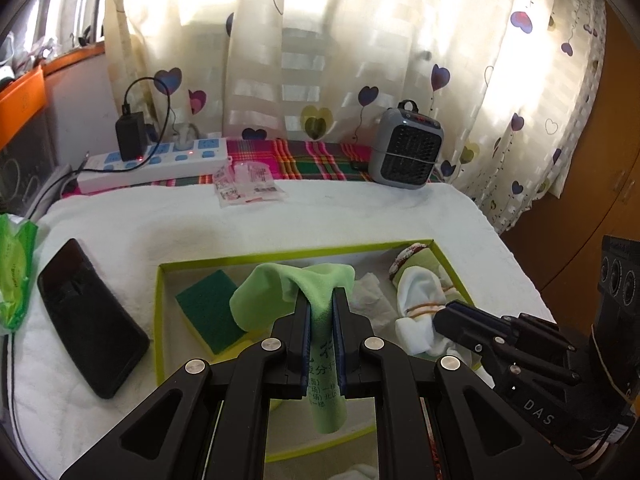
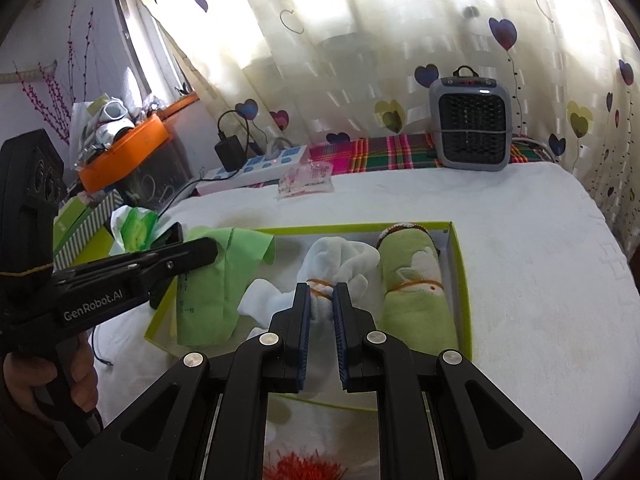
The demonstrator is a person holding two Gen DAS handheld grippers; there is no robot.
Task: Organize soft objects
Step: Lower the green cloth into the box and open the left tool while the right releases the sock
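A shallow box with a yellow-green rim (image 1: 158, 312) (image 2: 460, 264) lies on the white towel. My left gripper (image 1: 321, 300) is shut on a light green cloth (image 1: 280, 292), holding it over the box; the cloth also shows in the right wrist view (image 2: 208, 300). My right gripper (image 2: 321, 294) is shut on a white sock bundle (image 2: 340, 260) tied with a rubber band, inside the box; the bundle also shows in the left wrist view (image 1: 416, 300). A rolled green towel (image 2: 416, 280) lies at the box's right side. A green sponge (image 1: 208, 312) lies in the box's left part.
A black phone (image 1: 88, 316) and a green tissue pack (image 1: 16, 272) lie left of the box. A power strip (image 1: 156, 164), small packets (image 1: 248, 184) and a grey heater (image 1: 406, 148) stand at the back by the curtain. An orange tray (image 2: 124, 148) sits far left.
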